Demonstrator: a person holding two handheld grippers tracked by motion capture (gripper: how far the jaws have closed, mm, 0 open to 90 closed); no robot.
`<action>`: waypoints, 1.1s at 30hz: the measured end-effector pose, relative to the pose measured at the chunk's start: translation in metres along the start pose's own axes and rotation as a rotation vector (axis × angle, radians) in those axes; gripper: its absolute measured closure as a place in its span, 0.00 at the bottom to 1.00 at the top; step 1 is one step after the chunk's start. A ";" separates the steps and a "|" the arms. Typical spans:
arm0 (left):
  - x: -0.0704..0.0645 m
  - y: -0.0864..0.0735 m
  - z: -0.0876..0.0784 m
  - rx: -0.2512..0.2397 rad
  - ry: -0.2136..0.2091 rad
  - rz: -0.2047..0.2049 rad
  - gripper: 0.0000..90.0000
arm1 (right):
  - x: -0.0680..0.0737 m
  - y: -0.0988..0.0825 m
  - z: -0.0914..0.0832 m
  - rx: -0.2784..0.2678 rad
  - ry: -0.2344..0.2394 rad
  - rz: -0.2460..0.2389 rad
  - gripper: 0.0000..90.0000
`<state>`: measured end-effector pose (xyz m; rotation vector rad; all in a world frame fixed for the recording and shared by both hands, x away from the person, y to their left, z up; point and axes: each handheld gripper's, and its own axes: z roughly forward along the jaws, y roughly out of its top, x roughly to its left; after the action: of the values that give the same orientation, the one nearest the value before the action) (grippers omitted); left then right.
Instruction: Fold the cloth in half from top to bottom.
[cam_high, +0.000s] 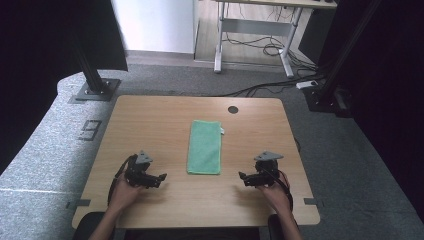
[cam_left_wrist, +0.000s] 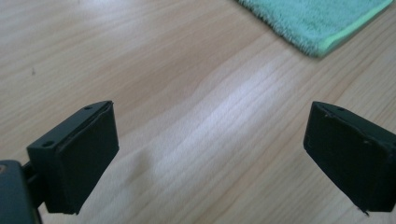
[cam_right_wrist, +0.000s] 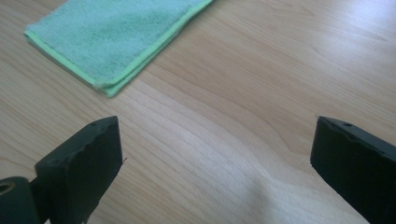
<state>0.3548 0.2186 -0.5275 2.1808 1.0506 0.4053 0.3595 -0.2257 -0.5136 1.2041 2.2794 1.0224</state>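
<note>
A green folded cloth (cam_high: 204, 146) lies flat in the middle of the wooden table (cam_high: 150, 125), long side running away from me. My left gripper (cam_high: 161, 177) rests low on the table to the cloth's left, jaws wide open and holding nothing. My right gripper (cam_high: 242, 176) sits to the cloth's right, also open and holding nothing. In the left gripper view (cam_left_wrist: 210, 158) a corner of the cloth (cam_left_wrist: 317, 21) shows at the top right. In the right gripper view (cam_right_wrist: 215, 168) the cloth (cam_right_wrist: 112, 32) lies at the top left, its near corner a short way ahead of the jaws.
A round cable hole (cam_high: 233, 109) sits near the table's far edge. Beyond the table are two black frame posts (cam_high: 92, 75) on floor plates, a desk frame (cam_high: 255, 35) and loose cables (cam_high: 265, 87) on the grey carpet.
</note>
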 end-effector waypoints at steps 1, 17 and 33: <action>0.000 -0.002 0.000 0.005 0.000 0.001 0.03 | -0.001 -0.002 -0.001 0.002 0.000 0.002 0.02; 0.003 -0.016 0.013 0.050 0.009 -0.005 0.00 | -0.019 -0.039 0.009 0.073 -0.036 0.039 0.00; 0.004 -0.016 0.013 0.043 0.009 -0.005 0.00 | -0.020 -0.046 0.013 0.036 -0.055 0.046 0.00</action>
<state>0.3552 0.2232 -0.5486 2.2157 1.0792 0.3937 0.3533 -0.2539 -0.5571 1.2889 2.2469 0.9556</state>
